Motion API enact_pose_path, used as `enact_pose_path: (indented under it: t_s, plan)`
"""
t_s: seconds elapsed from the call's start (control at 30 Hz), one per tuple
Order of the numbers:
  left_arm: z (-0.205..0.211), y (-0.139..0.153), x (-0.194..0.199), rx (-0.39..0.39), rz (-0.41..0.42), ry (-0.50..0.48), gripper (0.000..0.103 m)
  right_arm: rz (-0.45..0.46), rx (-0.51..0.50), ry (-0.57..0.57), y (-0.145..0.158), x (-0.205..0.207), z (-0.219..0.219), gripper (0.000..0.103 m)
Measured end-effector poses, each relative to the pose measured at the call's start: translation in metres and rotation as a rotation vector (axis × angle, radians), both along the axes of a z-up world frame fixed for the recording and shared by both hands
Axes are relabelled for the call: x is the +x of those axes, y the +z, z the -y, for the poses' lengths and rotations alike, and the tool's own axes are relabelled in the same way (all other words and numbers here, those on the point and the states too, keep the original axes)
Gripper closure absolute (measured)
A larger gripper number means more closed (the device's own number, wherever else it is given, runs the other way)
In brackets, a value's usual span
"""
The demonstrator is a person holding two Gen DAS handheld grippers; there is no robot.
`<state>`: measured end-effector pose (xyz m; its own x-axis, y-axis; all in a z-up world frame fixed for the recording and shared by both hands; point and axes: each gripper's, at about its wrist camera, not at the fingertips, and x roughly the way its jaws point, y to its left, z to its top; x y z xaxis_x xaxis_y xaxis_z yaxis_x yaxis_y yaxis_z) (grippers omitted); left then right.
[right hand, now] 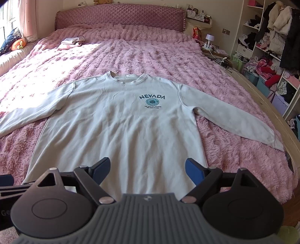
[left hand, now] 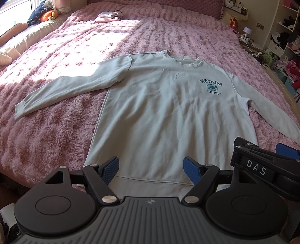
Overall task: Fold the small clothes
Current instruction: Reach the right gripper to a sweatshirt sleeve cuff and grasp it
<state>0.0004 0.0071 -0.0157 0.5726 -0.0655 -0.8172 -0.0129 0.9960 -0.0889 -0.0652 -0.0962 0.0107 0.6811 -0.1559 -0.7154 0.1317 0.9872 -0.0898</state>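
A pale grey sweatshirt (left hand: 159, 112) with a "NEVADA" print lies flat, front up, on the pink fluffy bed cover, both sleeves spread out; it also shows in the right wrist view (right hand: 121, 127). My left gripper (left hand: 151, 168) is open and empty, hovering over the hem. My right gripper (right hand: 147, 169) is open and empty, also above the hem, to the right of the left one; its body shows in the left wrist view (left hand: 266, 169).
The pink bed cover (right hand: 150, 56) fills the view, with a quilted headboard (right hand: 120, 18) behind. Folded pink and white clothes (right hand: 70, 43) lie at the far left. Cushions (left hand: 43, 15) sit by the window. Shelves with clothes (right hand: 271, 56) and the wooden bed edge (right hand: 266, 105) are at the right.
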Motion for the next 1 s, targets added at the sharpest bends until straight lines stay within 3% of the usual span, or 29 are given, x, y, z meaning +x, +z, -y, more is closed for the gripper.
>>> enact_pose_path:
  t_s: [0.2,0.27,0.37,0.43,0.6,0.7,0.87,1.0]
  plan:
    - [0.006,-0.003,0.017,-0.151,0.009,-0.086,0.013,0.127,0.112,-0.070,0.006,-0.002,0.036,0.020]
    - [0.011,-0.006,0.026,-0.236,0.006,-0.115,0.013,0.176,0.144,-0.087,0.007,0.000,0.052,0.020]
    - [0.015,-0.012,0.040,-0.399,-0.017,-0.170,0.013,0.248,0.196,-0.222,0.009,-0.002,0.085,0.020]
    - [0.024,-0.016,0.052,-0.466,-0.029,-0.203,0.013,0.286,0.197,-0.276,0.008,-0.003,0.108,0.020]
    - [0.058,-0.023,0.080,-0.512,0.008,-0.316,0.013,0.368,0.161,-0.404,0.000,-0.003,0.177,0.020]
    - [0.087,-0.034,0.099,-0.543,-0.009,-0.385,0.013,0.496,0.253,-0.538,-0.014,-0.012,0.238,0.020]
    - [0.125,-0.057,0.128,-0.610,-0.027,-0.467,0.013,0.594,0.311,-0.768,-0.051,-0.008,0.324,0.021]
    - [0.157,-0.070,0.150,-0.616,0.005,-0.527,0.013,0.557,0.353,-0.890,-0.086,0.002,0.379,0.034]
